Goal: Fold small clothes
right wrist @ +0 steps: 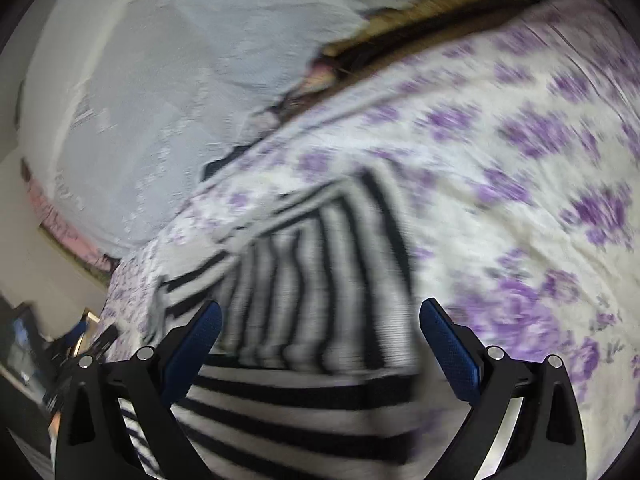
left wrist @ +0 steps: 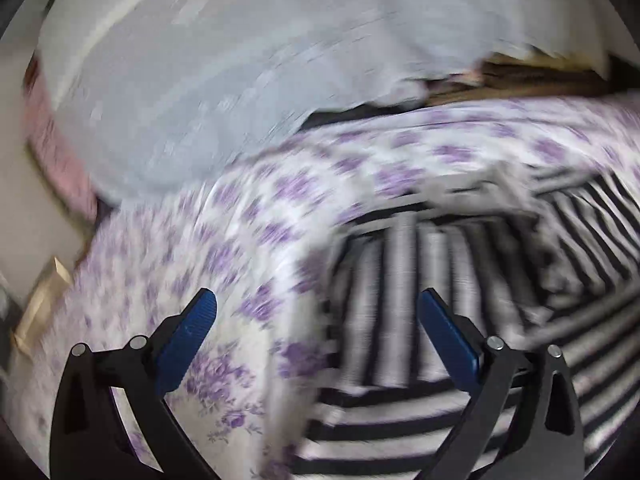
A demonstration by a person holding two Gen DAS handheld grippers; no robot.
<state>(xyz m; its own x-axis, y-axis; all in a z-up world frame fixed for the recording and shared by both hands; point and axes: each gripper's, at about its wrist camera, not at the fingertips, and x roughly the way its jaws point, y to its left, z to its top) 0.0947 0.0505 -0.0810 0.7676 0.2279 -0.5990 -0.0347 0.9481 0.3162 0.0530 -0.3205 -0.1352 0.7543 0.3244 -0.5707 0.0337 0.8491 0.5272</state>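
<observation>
While it lies partly folded on the bed, the striped garment (right wrist: 320, 280) looks soft, light and limp, a knit in black and white that will drape and sag from wherever it is lifted, so I would take it by a corner or along a folded edge, pinching both layers together. It rests on the floral bedspread (right wrist: 520, 160), with one panel whose stripes run away from the cameras and, nearer, a band whose stripes run crosswise, which suggests a flap turned over the body. Judging by that, its long axis seems to run away from the near edge of the bed, though blur makes the outline uncertain.

Over it, the right hand-held gripper (right wrist: 320, 340) hangs with its blue pads spread wide, nothing between them but cloth lying below, untouched as far as I can tell. At the garment's left edge, the left hand-held gripper (left wrist: 318, 332) stands just as wide and empty, half above stripes, half above bedspread. Beyond lies a pale grey pillow (left wrist: 200, 80) by the wall.
</observation>
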